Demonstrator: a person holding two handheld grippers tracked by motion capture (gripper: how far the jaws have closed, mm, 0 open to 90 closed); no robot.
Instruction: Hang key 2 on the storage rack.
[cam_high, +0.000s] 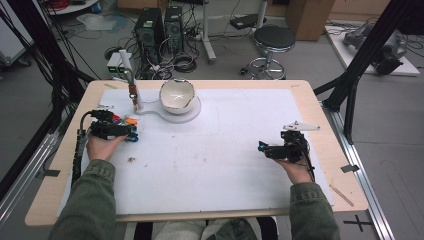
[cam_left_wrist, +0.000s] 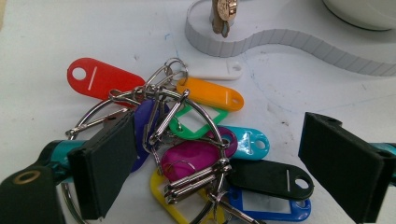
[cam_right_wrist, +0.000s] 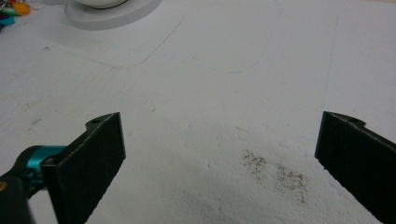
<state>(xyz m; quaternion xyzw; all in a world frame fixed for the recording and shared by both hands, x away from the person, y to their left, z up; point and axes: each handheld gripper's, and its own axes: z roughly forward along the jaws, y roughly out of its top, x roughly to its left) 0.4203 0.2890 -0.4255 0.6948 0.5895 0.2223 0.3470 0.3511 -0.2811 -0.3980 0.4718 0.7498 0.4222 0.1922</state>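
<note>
My left gripper (cam_left_wrist: 219, 154) sits low over a bunch of coloured plastic key tags on metal rings (cam_left_wrist: 187, 140), jaws spread wide with the bunch lying between them; the near pad overlaps the rings, but I cannot tell whether it touches them. Red, orange, green, magenta, teal, black, blue and yellow tags fan out on the white foam mat (cam_left_wrist: 42, 93). Just ahead of that gripper, past the tags, is a white keyhole-shaped stand (cam_left_wrist: 261, 44) with a brass key (cam_left_wrist: 223, 14) upright in its narrow end. In the high view the stand's round end carries a white bowl with a chipped rim (cam_high: 176, 93). My right gripper (cam_right_wrist: 219, 154) is well apart from all this, jaws wide apart over bare mat with a dark speckled smudge (cam_right_wrist: 275, 175) between them.
</note>
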